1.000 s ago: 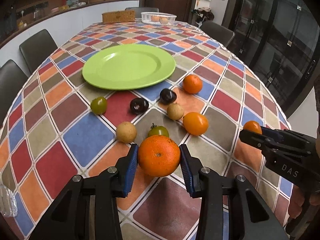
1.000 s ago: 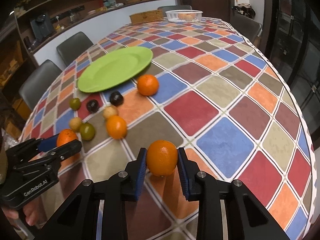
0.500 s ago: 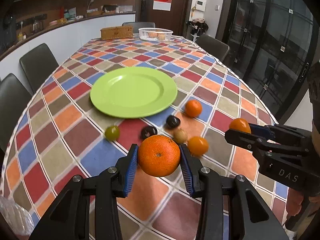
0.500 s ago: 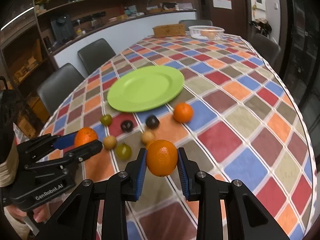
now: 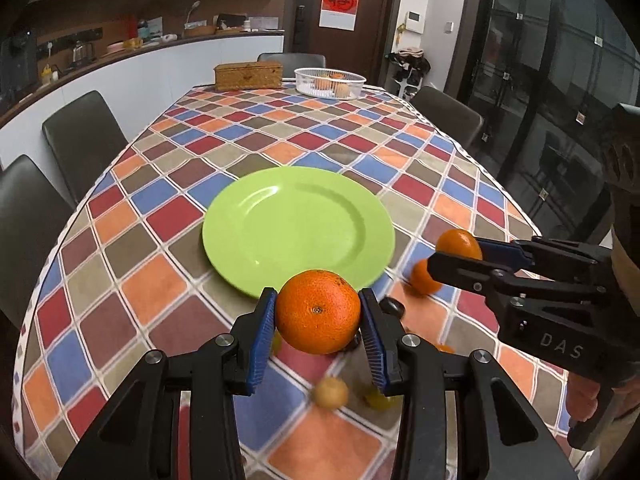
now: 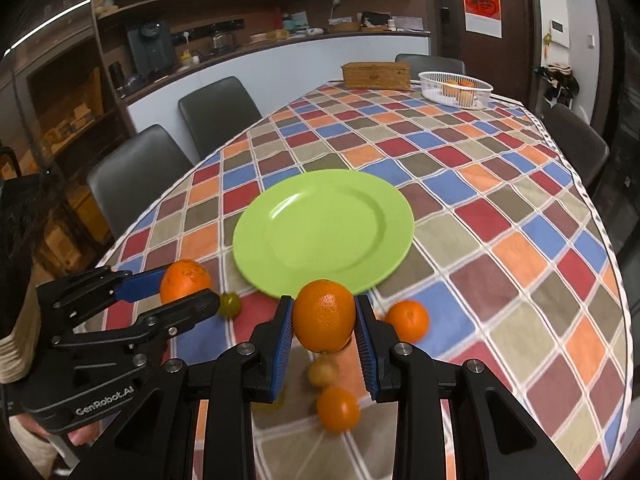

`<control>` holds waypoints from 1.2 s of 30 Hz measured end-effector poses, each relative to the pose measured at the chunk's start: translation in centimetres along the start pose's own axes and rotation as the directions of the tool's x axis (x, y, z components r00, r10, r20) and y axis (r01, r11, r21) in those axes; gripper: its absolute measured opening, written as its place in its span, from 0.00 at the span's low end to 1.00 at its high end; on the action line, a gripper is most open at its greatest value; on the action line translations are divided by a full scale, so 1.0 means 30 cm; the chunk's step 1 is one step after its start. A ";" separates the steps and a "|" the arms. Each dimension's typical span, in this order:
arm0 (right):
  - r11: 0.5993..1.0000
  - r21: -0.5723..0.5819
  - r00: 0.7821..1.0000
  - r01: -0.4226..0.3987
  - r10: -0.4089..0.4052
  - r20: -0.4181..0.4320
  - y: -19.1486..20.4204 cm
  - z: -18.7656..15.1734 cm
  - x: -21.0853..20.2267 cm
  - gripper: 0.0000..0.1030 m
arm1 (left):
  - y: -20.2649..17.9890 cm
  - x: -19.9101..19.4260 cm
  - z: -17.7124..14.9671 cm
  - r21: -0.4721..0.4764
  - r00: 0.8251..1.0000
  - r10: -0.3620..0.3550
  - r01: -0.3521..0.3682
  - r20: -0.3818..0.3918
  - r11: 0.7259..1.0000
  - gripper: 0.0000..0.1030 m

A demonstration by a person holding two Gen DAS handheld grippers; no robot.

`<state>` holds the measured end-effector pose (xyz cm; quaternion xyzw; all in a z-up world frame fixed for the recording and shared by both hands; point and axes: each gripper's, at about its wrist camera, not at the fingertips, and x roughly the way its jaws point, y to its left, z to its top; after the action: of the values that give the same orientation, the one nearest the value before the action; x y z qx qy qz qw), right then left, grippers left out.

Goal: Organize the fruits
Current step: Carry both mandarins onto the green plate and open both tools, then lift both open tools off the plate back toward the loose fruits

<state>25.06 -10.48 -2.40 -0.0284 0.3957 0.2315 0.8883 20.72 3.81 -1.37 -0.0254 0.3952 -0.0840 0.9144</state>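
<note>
My left gripper (image 5: 318, 318) is shut on an orange (image 5: 318, 312) and holds it in the air just short of the near rim of the green plate (image 5: 298, 228). My right gripper (image 6: 324, 320) is shut on another orange (image 6: 324, 316), also above the plate's near rim (image 6: 324, 232). Each gripper shows in the other's view: the right one (image 5: 460, 254) and the left one (image 6: 186, 286). Below lie loose fruits: an orange (image 6: 408, 320), another orange (image 6: 338, 408), a tan fruit (image 6: 323, 372), a green fruit (image 6: 230, 304), partly hidden by the fingers.
A white basket (image 5: 330, 82) with fruit and a wicker box (image 5: 248, 74) stand at the table's far end. Dark chairs (image 5: 82, 136) line the table's sides. The checkered tablecloth (image 5: 328, 140) covers the table.
Both grippers have risen and moved forward toward the plate, each still holding its orange. The loose fruits now lie beneath and behind the fingers.
</note>
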 end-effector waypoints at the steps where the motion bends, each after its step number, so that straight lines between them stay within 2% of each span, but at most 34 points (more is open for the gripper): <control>1: 1.000 -0.004 1.000 -0.007 0.007 -0.003 -0.003 0.015 0.016 0.30 | 0.006 0.009 0.009 0.000 1.000 0.002 -0.002 -0.001 1.000 0.39; 8: 1.000 -0.017 0.999 -0.018 0.017 -0.047 -0.019 0.106 0.143 0.30 | 0.069 0.119 0.082 -0.012 0.999 0.002 -0.002 -0.036 1.000 0.39; 13: 0.999 -0.007 0.995 -0.042 0.041 -0.094 -0.031 0.143 0.242 0.30 | 0.110 0.215 0.114 -0.033 0.996 -0.026 0.023 -0.086 0.999 0.39; 22: 0.999 0.030 0.982 -0.041 0.046 -0.181 -0.066 0.154 0.370 0.30 | 0.142 0.342 0.115 -0.026 0.985 -0.018 0.014 -0.174 1.000 0.39; 28: 0.998 0.043 0.979 -0.035 0.043 -0.200 -0.078 0.140 0.388 0.31 | 0.138 0.354 0.106 0.004 0.981 0.000 0.001 -0.194 1.000 0.40; 31: 0.998 0.050 0.979 -0.038 0.047 -0.196 -0.078 0.141 0.373 0.37 | 0.132 0.326 0.107 0.019 0.985 0.011 -0.007 -0.171 1.000 0.44; 36: 0.999 0.032 0.988 -0.020 0.024 -0.155 -0.062 0.138 0.297 0.38 | 0.113 0.246 0.116 0.039 0.991 0.030 -0.025 -0.127 0.999 0.44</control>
<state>33.89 -7.71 -6.18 -0.0284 0.4675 0.2324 0.8525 28.67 5.79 -4.68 0.0027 0.4514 -0.0802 0.8887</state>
